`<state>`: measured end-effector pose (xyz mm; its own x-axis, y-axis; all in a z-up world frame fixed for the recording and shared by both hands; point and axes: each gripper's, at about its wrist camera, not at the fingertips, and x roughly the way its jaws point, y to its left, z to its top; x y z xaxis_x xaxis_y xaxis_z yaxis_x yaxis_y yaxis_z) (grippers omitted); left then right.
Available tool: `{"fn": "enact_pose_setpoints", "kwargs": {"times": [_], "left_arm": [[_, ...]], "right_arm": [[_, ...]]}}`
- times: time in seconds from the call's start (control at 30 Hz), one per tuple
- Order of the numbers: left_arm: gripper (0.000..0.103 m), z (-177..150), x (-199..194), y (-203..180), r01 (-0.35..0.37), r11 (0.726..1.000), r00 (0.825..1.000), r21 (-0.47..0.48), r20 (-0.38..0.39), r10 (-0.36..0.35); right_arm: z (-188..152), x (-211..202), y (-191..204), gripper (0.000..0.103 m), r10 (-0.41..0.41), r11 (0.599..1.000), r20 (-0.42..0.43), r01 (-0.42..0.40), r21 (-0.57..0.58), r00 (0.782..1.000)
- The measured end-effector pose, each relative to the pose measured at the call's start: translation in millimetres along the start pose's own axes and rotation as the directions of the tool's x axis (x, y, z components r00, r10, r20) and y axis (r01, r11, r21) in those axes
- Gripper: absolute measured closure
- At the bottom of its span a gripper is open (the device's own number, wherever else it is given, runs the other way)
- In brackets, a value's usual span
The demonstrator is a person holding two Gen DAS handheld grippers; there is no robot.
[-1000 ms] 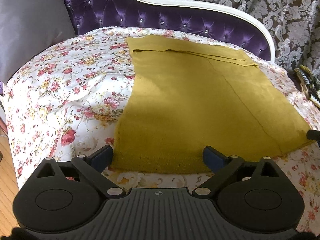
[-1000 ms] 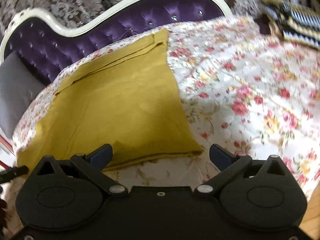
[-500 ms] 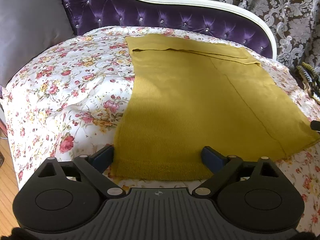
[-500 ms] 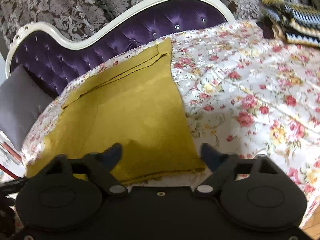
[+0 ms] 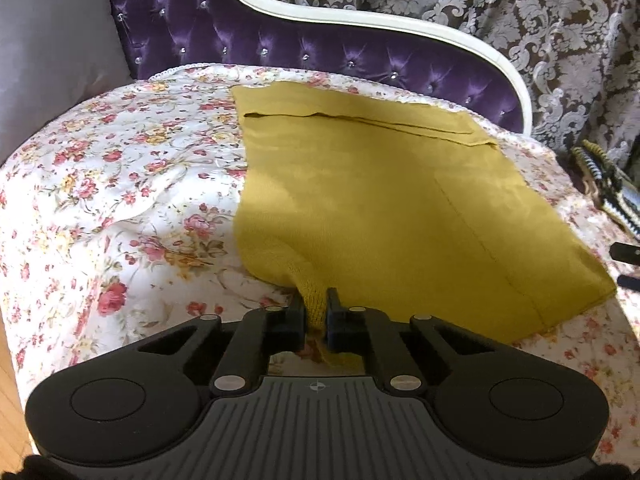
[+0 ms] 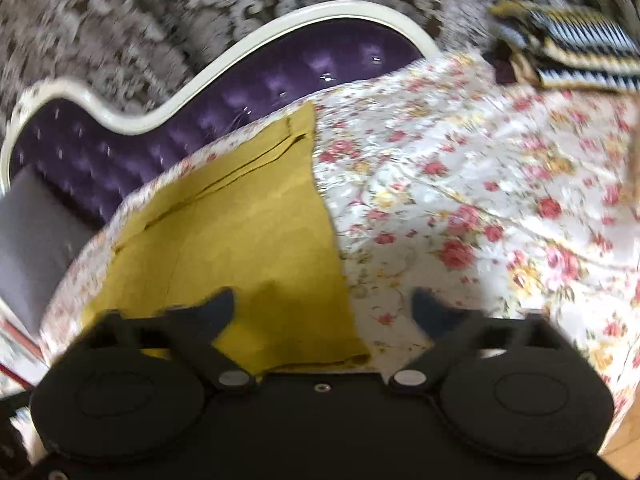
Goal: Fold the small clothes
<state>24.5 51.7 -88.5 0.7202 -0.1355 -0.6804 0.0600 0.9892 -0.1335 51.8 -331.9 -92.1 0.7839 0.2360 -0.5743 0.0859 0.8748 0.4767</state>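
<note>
The mustard knit garment [image 5: 380,200] lies flat on the floral bedspread [image 5: 100,184], its far edge near the purple headboard [image 5: 320,48] and its near hem at the bed's front edge. The left gripper [image 5: 316,312] has just closed and is clamped on a bunched pinch of that hem near its left corner. The right gripper [image 6: 324,308] has jaws wide apart straddling the hem's right corner, nothing pinched. The knit looks soft, light and limp, so it should sag between holds; both near corners seem the best places to grip.

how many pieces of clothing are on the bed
2. The mustard garment lies flat mid-bed, its near hem pinched in the left gripper. A striped knit sits at the far right edge. More may lie out of view.
</note>
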Motion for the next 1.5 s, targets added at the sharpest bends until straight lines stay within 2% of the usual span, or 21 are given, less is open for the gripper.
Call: {"fn": "enact_pose_setpoints", "kwargs": {"times": [0.13,0.17,0.23,0.27,0.3,0.33,0.4,0.47,0.5,0.63,0.67,0.73,0.77,0.8,0.83,0.93,0.97,1.1,1.2,1.23,1.5], "left_arm": [[0.095,0,-5,2,0.023,1.0,1.0,-0.017,0.017,-0.022],[0.095,0,-6,2,0.025,1.0,0.999,-0.02,0.023,-0.024],[0.095,1,-8,2,0.025,0.999,0.999,-0.025,0.029,-0.024],[0.095,2,-9,2,0.027,0.999,0.999,-0.029,0.032,-0.026],[0.095,3,-10,2,0.029,0.999,0.999,-0.032,0.036,-0.028],[0.095,4,-11,2,0.029,0.999,0.999,-0.033,0.04,-0.028],[0.095,7,-13,0,0.033,0.999,0.998,-0.03,0.051,-0.031],[0.095,10,-16,-1,0.037,0.999,0.997,-0.027,0.062,-0.035],[0.095,11,-16,-2,0.038,0.999,0.997,-0.027,0.069,-0.036],[0.095,18,-18,-3,0.047,0.999,0.995,-0.028,0.087,-0.044],[0.095,18,-18,-3,0.049,0.998,0.995,-0.031,0.092,-0.045],[0.095,18,-18,-2,0.052,0.998,0.994,-0.035,0.093,-0.049],[0.095,18,-19,-1,0.053,0.998,0.994,-0.038,0.093,-0.05],[0.095,18,-19,-1,0.055,0.998,0.994,-0.041,0.092,-0.051],[0.095,18,-19,0,0.055,0.998,0.995,-0.042,0.091,-0.051],[0.095,19,-20,0,0.044,0.998,0.995,-0.043,0.093,-0.039],[0.095,20,-21,0,0.038,0.998,0.995,-0.044,0.095,-0.033],[0.095,23,-24,1,0.022,0.998,0.994,-0.055,0.111,-0.016],[0.095,24,-26,2,0.019,0.998,0.993,-0.062,0.117,-0.012],[0.095,25,-26,1,0.02,0.998,0.993,-0.062,0.121,-0.012],[0.095,39,-28,5,0.039,0.997,0.987,-0.062,0.158,-0.028]], "right_arm": [[-2,6,-18,0.008,0.058,0.994,-0.057,-0.052,0.097,0.997],[-4,9,-21,0.012,0.081,0.99,-0.072,-0.072,0.123,0.994],[-6,12,-24,0.03,0.118,0.983,-0.09,-0.103,0.154,0.989],[-7,12,-23,0.046,0.12,0.983,-0.089,-0.105,0.152,0.989],[-7,11,-20,0.055,0.115,0.985,-0.079,-0.103,0.138,0.99],[-7,9,-16,0.057,0.116,0.987,-0.064,-0.108,0.12,0.991],[-5,4,-8,0.081,0.091,0.994,-0.035,-0.089,0.065,0.995],[0,-2,0,0.088,0.079,0.997,-0.003,-0.079,0.017,0.997],[3,-4,2,0.097,0.082,0.997,0.011,-0.082,-0.001,0.997],[12,-8,10,0.094,0.092,0.995,0.032,-0.091,-0.044,0.995],[13,-6,6,0.086,0.082,0.996,0.035,-0.082,-0.02,0.996],[13,-2,-8,0.061,0.065,0.997,0.012,-0.065,0.045,0.998],[12,0,-16,0.038,0.064,0.995,-0.002,-0.063,0.079,0.998],[10,2,-22,0.022,0.071,0.991,-0.016,-0.069,0.112,0.997],[8,4,-28,0.021,0.085,0.987,-0.027,-0.08,0.14,0.996],[2,11,-38,0.025,0.139,0.97,-0.071,-0.121,0.211,0.988],[1,12,-39,0.032,0.155,0.966,-0.083,-0.133,0.221,0.985],[3,12,-34,0.073,0.172,0.969,-0.087,-0.153,0.194,0.981],[10,5,-19,0.093,0.16,0.982,-0.068,-0.151,0.113,0.985],[13,3,-15,0.096,0.156,0.985,-0.057,-0.151,0.088,0.986],[42,0,13,0.096,0.218,0.976,0.029,-0.218,0.013,0.976]]}}
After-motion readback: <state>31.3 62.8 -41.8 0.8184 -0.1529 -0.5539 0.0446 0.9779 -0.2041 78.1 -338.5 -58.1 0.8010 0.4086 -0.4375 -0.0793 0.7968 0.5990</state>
